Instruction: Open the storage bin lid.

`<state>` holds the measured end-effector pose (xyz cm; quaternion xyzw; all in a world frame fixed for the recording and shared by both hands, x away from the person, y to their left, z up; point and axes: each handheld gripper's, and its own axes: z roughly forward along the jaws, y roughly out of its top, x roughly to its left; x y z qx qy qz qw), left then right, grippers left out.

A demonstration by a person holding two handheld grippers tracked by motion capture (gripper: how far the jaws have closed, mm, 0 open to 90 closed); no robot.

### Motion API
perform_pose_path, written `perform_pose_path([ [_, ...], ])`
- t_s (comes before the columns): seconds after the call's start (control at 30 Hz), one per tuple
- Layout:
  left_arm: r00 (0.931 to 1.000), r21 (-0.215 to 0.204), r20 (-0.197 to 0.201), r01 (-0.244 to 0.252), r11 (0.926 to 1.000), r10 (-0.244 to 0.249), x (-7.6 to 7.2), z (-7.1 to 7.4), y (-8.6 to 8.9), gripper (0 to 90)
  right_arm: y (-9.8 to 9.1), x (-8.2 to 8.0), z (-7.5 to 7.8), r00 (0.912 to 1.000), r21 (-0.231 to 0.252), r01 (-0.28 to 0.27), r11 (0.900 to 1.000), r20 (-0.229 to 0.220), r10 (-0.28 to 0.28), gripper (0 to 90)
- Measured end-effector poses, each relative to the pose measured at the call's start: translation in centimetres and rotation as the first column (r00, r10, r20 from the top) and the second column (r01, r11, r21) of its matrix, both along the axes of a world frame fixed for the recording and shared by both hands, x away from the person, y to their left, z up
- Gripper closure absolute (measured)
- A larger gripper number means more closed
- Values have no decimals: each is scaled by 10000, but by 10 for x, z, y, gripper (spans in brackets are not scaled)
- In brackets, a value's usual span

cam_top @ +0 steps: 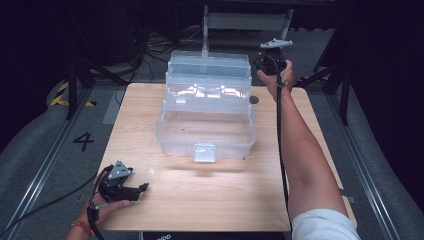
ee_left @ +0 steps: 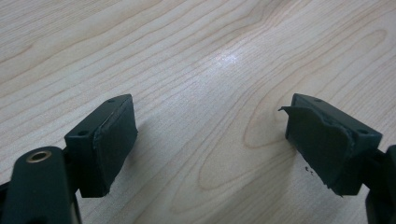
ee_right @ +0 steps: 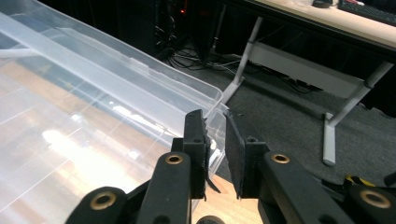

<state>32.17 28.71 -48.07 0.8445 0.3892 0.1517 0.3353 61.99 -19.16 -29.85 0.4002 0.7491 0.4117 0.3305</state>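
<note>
A clear plastic toolbox (cam_top: 205,131) stands open on the wooden table (cam_top: 210,200), its trays stepped up toward the back. My right gripper (cam_top: 259,62) is held at the right end of the top tray (cam_top: 209,62). In the right gripper view its jaws (ee_right: 215,140) are nearly together, with the tray's clear corner (ee_right: 215,103) in the narrow gap. My left gripper (cam_top: 142,188) rests at the table's near left corner. Its jaws (ee_left: 210,140) are wide apart over bare wood, with nothing between them.
A white latch (cam_top: 205,152) sits on the toolbox's front wall. A small dark disc (cam_top: 254,99) lies on the table just right of the box. Behind the table are cables and a white desk frame (ee_right: 299,70). Dark stands flank the table.
</note>
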Motion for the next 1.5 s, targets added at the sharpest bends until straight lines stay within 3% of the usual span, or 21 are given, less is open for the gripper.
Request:
perform_pose_path([
  [0.3, 10000, -78, 75, -65, 9999, 66, 0, -1, -1, 169, -5, -24, 6, 9989, -282, -464, 9985, -24, 463, 725],
  [0.5, 10000, 30, 94, -25, 10000, 25, 0, -1, 0, 167, -10, -47, 9, 9973, -456, -697, 9965, 202, 707, 713],
  [0.73, 9999, 57, 101, -8, 10000, 7, 1, 0, 0, 166, -17, -64, 8, 9959, -378, -860, 9956, 249, 869, 687],
  [1.23, 9999, 97, 107, -31, 9999, 30, 1, 0, -1, 163, -32, -113, -8, 9861, -357, -1649, 9857, 150, 1655, 544],
  [1.5, 9999, 71, 91, -68, 10000, 68, 1, 0, -1, 162, -47, -143, -30, 9841, -460, -1776, 9830, -63, 1775, 449],
])
